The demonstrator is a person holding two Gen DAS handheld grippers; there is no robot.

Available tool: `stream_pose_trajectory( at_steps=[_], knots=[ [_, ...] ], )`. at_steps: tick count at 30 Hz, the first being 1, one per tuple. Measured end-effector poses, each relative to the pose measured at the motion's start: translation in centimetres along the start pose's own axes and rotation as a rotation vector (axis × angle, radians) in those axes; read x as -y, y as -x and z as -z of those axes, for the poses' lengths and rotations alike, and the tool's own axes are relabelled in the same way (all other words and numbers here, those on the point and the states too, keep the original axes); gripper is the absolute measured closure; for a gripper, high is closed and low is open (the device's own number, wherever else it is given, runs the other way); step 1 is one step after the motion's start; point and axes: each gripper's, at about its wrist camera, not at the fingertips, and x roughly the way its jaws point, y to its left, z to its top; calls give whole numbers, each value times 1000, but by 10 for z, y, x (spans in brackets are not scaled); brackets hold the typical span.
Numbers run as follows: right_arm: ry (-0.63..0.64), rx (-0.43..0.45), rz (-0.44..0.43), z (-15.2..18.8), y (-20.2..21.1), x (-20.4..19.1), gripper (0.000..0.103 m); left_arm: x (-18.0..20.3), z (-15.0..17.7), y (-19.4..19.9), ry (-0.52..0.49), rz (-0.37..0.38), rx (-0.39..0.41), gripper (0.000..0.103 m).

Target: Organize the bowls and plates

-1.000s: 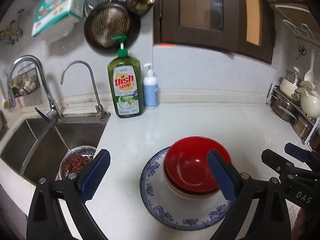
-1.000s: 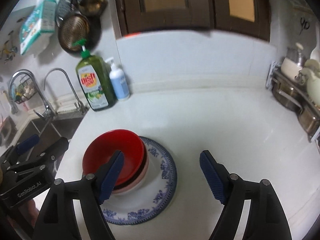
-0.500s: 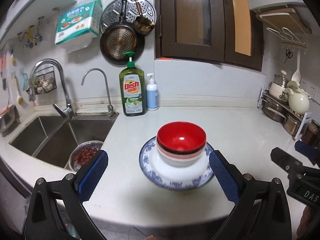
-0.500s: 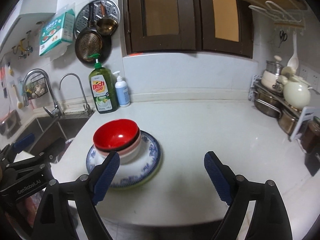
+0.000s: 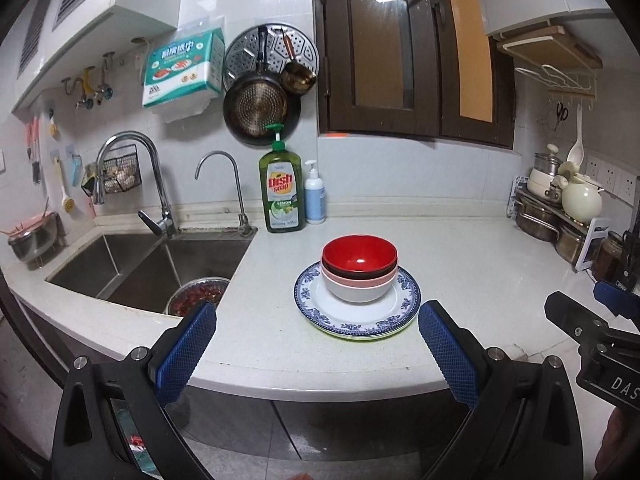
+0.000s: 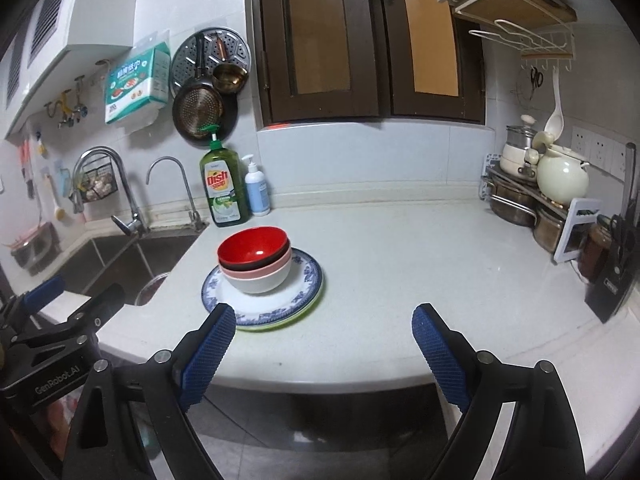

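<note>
A stack of nested bowls, a red bowl (image 5: 359,254) on top, dark, pink and white ones under it, stands on a blue-rimmed plate (image 5: 340,314) that lies on a green plate. In the right wrist view the red bowl (image 6: 253,246) and the plate (image 6: 298,298) sit left of centre. My left gripper (image 5: 316,310) is open and empty, held off the counter's front edge, well short of the stack. My right gripper (image 6: 324,311) is also back from the edge, right of the stack; its jaws are opening with nothing between them.
A steel sink (image 5: 120,264) holding a bowl of red food (image 5: 196,296) lies to the left. A green dish soap bottle (image 5: 282,192) and a pump bottle (image 5: 315,196) stand by the back wall. A pot rack (image 5: 560,216) and a knife block (image 6: 612,276) fill the right end.
Both grippers have drawn back from over the stack to beyond the counter's front edge and risen slightly. The stack of bowls and plates has stayed in place. The right jaws have spread a little.
</note>
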Motion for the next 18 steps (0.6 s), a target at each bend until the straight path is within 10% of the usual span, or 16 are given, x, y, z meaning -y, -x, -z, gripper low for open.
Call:
stream_pose_trajectory(
  at_steps=[18],
  knots=[
    [-15, 27, 33, 9, 30, -7, 12, -4, 0, 18, -24, 45, 18, 0]
  ],
)
